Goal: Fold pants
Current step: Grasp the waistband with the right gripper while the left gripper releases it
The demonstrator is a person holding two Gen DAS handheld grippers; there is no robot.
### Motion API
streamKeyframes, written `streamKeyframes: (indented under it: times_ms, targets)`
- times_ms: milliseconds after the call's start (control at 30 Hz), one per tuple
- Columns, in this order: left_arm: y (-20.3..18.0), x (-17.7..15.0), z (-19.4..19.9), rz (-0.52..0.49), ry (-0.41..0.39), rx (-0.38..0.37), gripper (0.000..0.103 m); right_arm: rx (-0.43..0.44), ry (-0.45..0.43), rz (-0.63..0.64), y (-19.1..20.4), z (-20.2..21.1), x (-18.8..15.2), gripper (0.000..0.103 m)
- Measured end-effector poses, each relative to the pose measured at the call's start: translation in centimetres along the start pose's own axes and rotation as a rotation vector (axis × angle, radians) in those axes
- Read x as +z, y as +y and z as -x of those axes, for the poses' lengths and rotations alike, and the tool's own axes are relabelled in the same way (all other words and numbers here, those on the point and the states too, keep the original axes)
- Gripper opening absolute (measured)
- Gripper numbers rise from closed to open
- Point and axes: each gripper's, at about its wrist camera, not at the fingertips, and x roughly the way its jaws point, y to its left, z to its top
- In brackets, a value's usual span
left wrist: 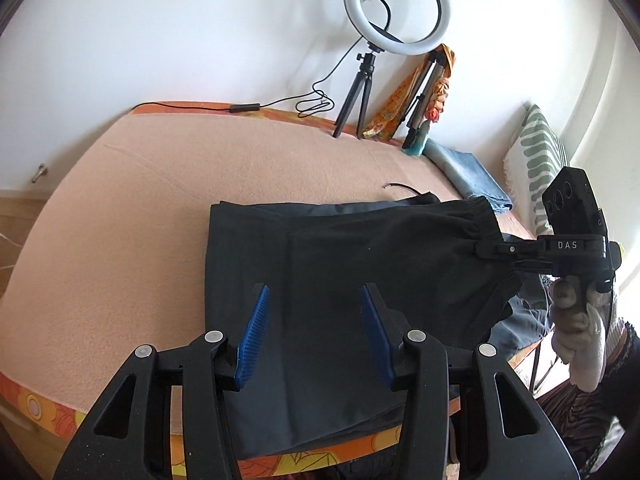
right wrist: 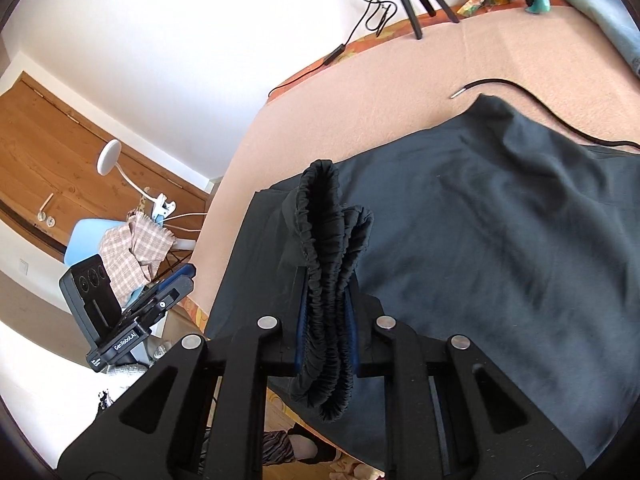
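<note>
Black pants (left wrist: 340,264) lie partly folded on a peach blanket (left wrist: 160,200) covering the bed. My left gripper (left wrist: 316,312) is open, its blue pads hovering over the near part of the pants, holding nothing. My right gripper (left wrist: 496,250) is shut on the bunched elastic waistband (right wrist: 328,280) and holds it lifted over the rest of the pants (right wrist: 500,240). The left gripper also shows in the right wrist view (right wrist: 176,280) at the bed's left edge. A black drawstring (right wrist: 520,92) trails from the pants across the blanket.
A ring light on a tripod (left wrist: 396,16), a second tripod (left wrist: 424,96) and a cable stand at the bed's far edge by the wall. A folded blue cloth (left wrist: 472,176) and a striped pillow (left wrist: 536,152) lie at right. A chair with checked cloth (right wrist: 132,248) stands beside the bed.
</note>
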Motion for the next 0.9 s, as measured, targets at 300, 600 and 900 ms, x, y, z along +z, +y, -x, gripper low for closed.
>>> streamKeyframes:
  times_ms: [300,600,900]
  targets:
    - [-4.8,0.5,-3.0,-0.086,0.039,-0.062,0.052,-0.073,-0.075,-0.064,-5.4,6.9,-0.7,0.017]
    - [-8.8,0.4,-5.6,-0.125,0.087,-0.122,0.055,-0.154,-0.152,-0.175,-12.1,13.5,-2.6,0.017]
    - [-11.8,0.2,-7.6,-0.168,0.129,-0.150,0.055,-0.220,-0.193,-0.276,-17.8,18.5,-4.3,0.017]
